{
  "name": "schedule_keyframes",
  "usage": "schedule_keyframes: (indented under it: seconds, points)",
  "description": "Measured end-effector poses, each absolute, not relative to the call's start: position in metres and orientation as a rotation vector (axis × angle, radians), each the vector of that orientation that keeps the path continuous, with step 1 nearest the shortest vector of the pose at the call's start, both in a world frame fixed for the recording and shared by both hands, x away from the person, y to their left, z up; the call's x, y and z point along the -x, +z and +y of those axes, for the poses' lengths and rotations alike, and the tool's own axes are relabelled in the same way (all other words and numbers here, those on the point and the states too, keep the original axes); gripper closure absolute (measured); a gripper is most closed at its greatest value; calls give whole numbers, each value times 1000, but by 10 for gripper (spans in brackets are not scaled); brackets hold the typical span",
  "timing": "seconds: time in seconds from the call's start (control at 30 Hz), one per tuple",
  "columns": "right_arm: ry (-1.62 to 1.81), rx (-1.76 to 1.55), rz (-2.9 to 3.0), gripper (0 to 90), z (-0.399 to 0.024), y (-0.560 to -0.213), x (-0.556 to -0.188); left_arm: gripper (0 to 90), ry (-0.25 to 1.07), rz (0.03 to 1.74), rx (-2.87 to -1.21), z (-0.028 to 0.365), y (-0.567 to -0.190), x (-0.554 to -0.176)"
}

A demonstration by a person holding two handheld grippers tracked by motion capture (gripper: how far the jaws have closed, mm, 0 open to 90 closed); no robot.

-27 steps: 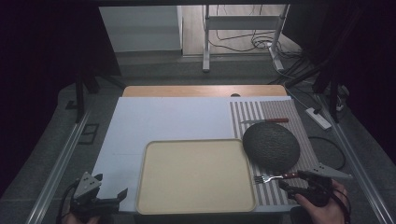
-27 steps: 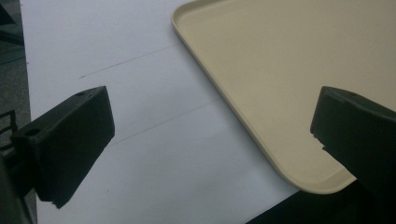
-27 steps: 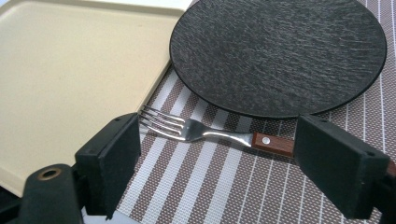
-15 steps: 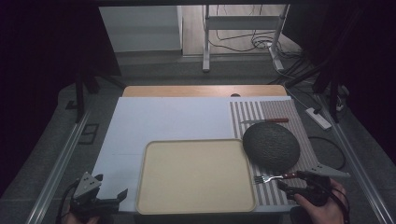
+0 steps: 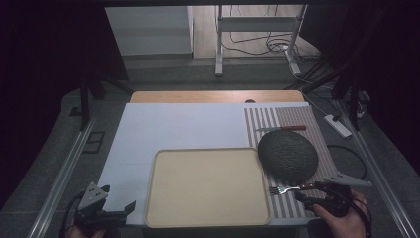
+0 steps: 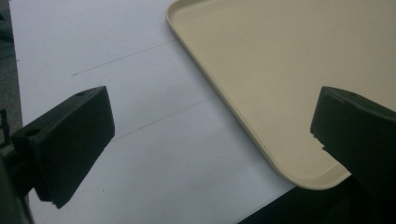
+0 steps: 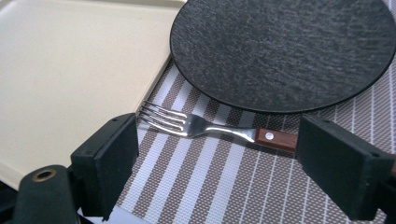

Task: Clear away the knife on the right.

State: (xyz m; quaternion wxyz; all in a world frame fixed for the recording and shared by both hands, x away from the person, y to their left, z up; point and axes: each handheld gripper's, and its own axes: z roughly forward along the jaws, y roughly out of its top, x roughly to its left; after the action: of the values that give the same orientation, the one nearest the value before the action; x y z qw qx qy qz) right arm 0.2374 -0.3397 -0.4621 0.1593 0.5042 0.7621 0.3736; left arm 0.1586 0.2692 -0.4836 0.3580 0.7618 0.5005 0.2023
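Left claw (image 5: pixel 111 206) nudged inward; wooden-handled steel fork (image 7: pixel 212 127) flat on striped mat (image 7: pixel 224 182).

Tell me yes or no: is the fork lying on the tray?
No. The fork lies on the striped mat beside the tray, tines near its edge.

Left gripper (image 6: pixel 212 154): jaws wide apart. Beige tray (image 6: pixel 299 70): empty, on white sheet (image 6: pixel 116 70), corner beside right-hand jaw.

One beige tray (image 5: pixel 207 187); one dark round plate (image 5: pixel 287 154); one fork (image 5: pixel 292 188); one knife (image 5: pixel 281 128); one striped placemat (image 5: pixel 277 119); two grippers.
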Motion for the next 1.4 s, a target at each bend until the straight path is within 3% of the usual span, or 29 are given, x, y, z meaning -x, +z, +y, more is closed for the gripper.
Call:
schedule_keyframes:
  seconds: [0.7, 1.4]
  points:
    - [1025, -1349, 2168, 131, -342, -449, -260, 0, 522, 1292, -1971, 269, -484, -158]
    - [961, -1368, 2218, 138, -351, -449, -318, 0, 525, 1291, -1984, 267, -484, -158]
